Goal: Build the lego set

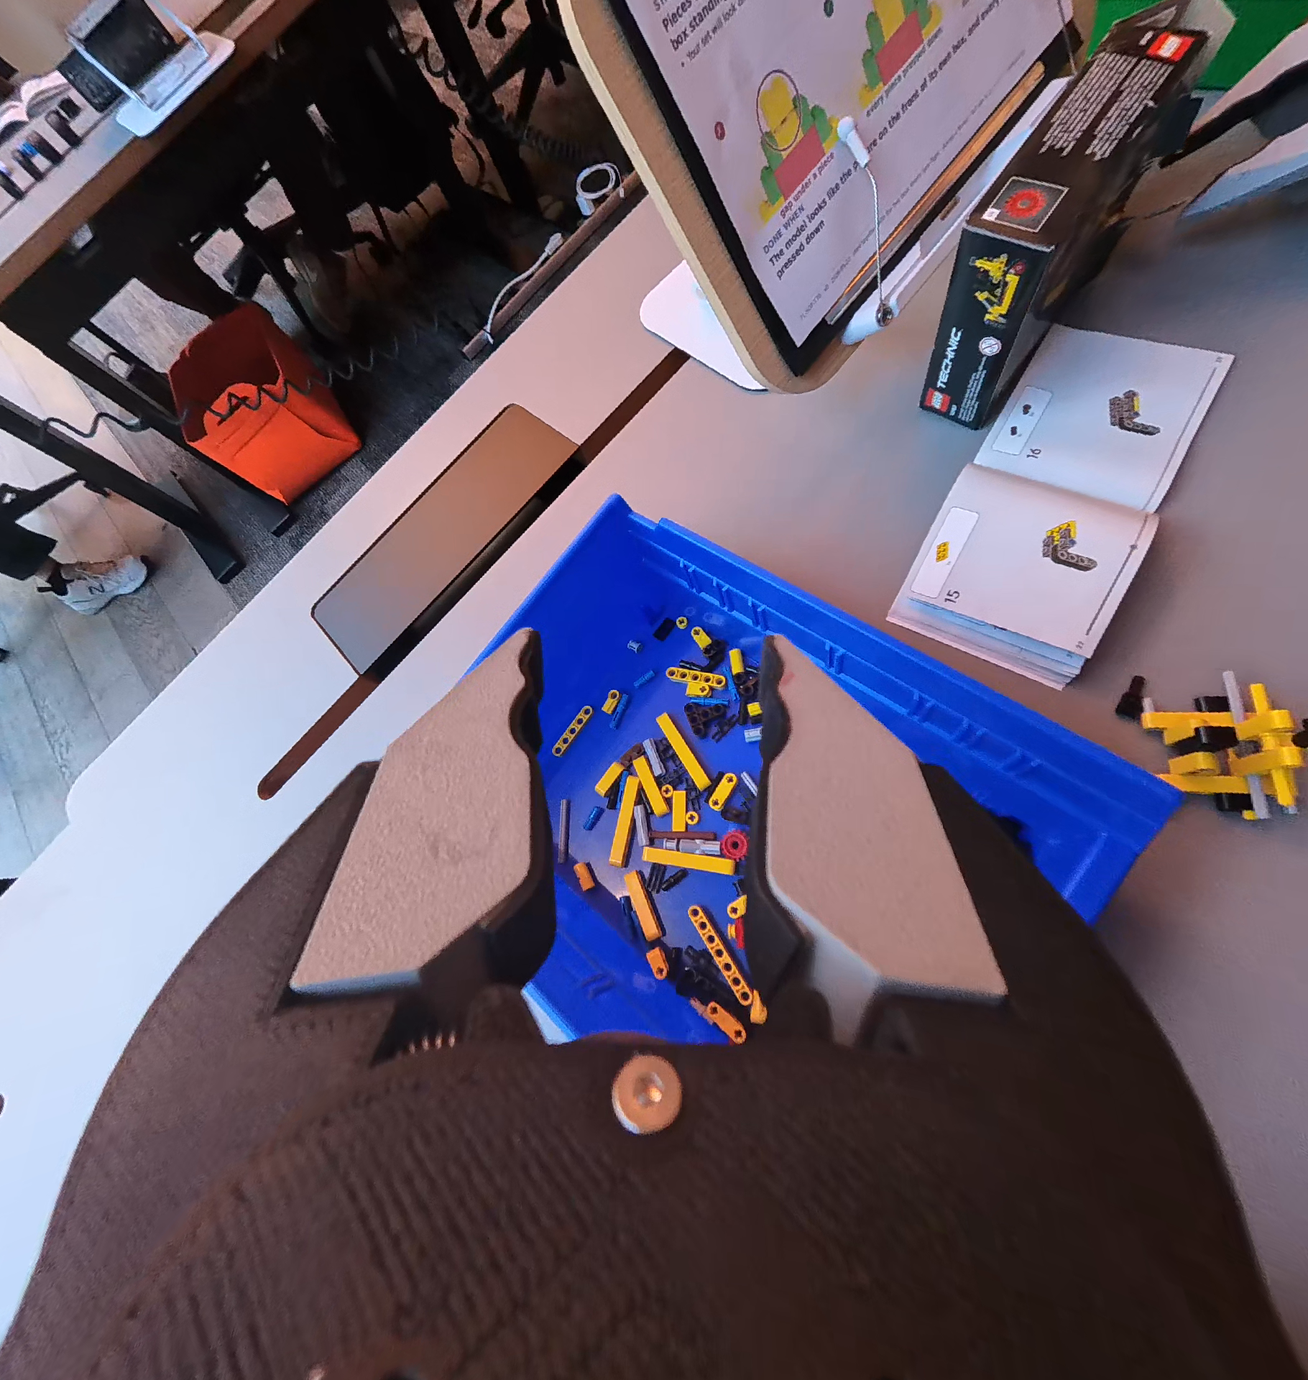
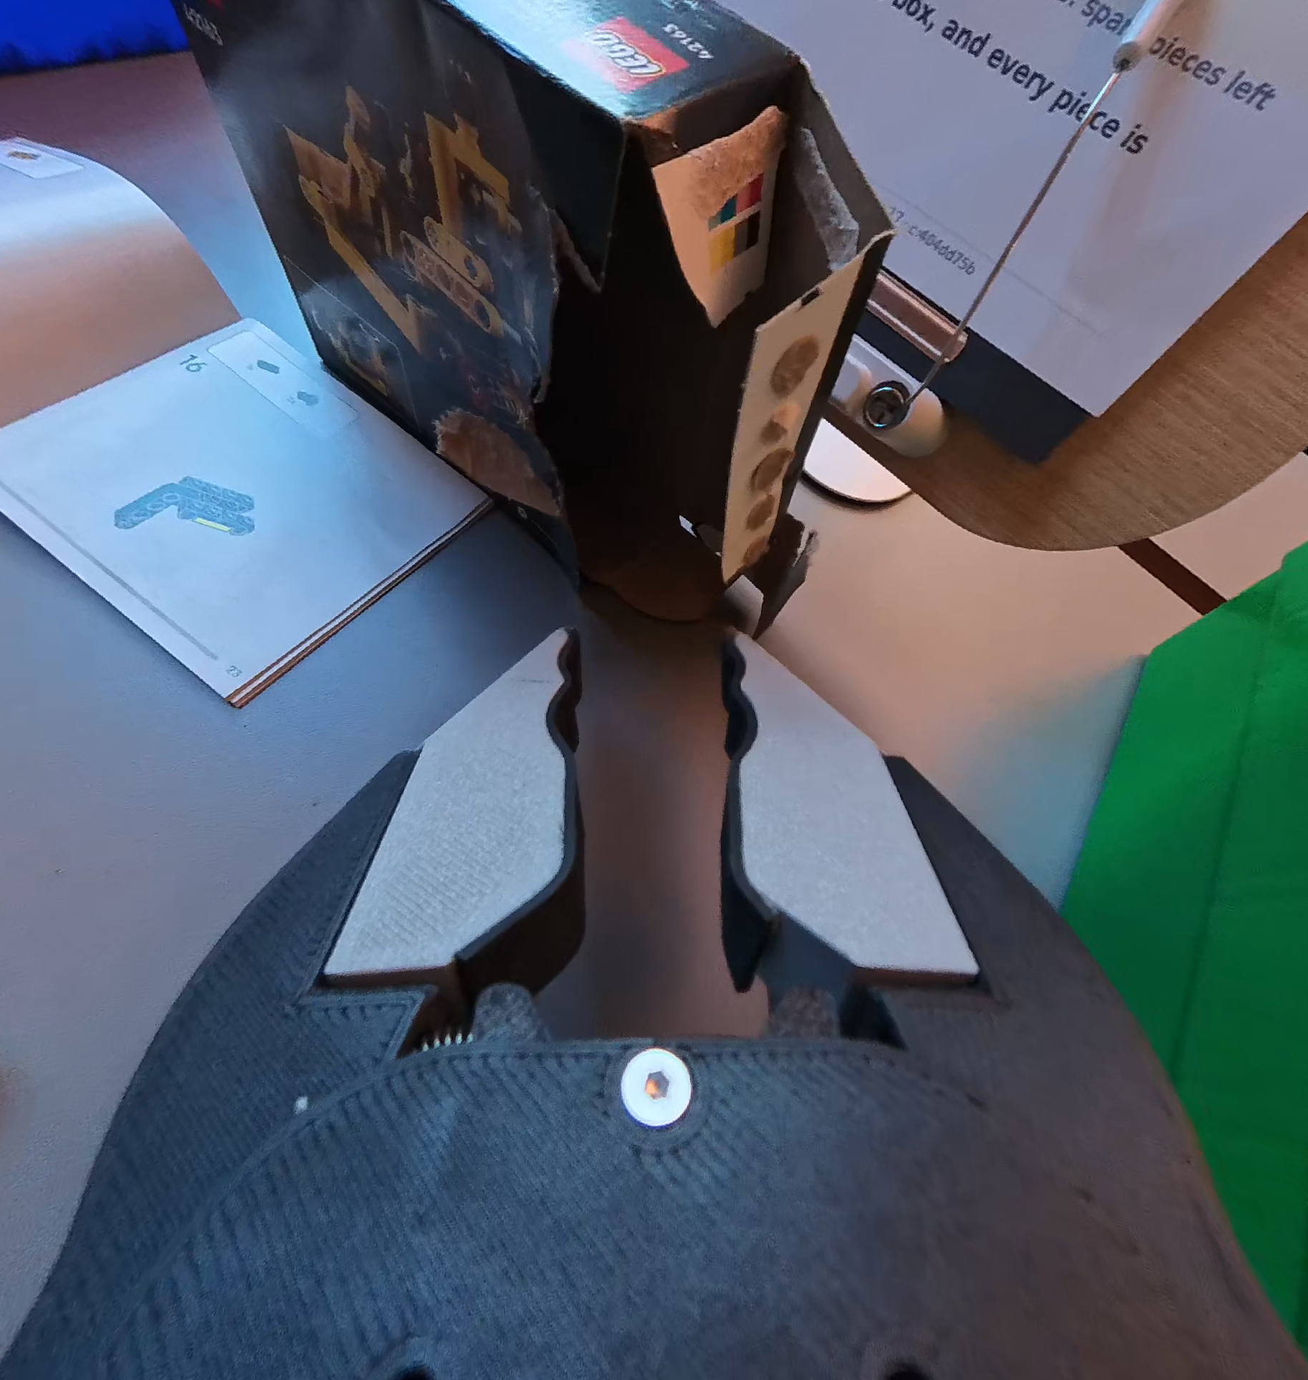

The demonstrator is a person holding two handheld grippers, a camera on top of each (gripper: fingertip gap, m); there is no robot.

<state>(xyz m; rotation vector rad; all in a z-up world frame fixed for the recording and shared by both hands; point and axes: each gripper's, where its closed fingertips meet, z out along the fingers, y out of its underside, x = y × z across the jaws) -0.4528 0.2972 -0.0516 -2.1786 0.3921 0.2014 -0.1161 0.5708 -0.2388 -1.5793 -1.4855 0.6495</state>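
Observation:
In the left wrist view, a blue bin (image 1: 957, 717) on the grey table holds several loose yellow, black, orange and blue lego pieces (image 1: 673, 806). My left gripper (image 1: 647, 650) is open and empty, held above the bin. A partly built yellow and black model (image 1: 1241, 747) lies on the table right of the bin. The open instruction booklet (image 1: 1062, 493) lies behind it. In the right wrist view, my right gripper (image 2: 649, 650) is open and empty, low over the table, pointing at the torn open end of the black lego box (image 2: 531, 246). The booklet (image 2: 210, 478) lies to its left.
The black lego box (image 1: 1039, 224) stands upright by a wood-framed board (image 1: 785, 149) with a printed sheet. A green bin (image 2: 1218, 859) is at the right in the right wrist view. The table's far edge runs left of the blue bin; an orange bin (image 1: 263, 403) stands on the floor beyond.

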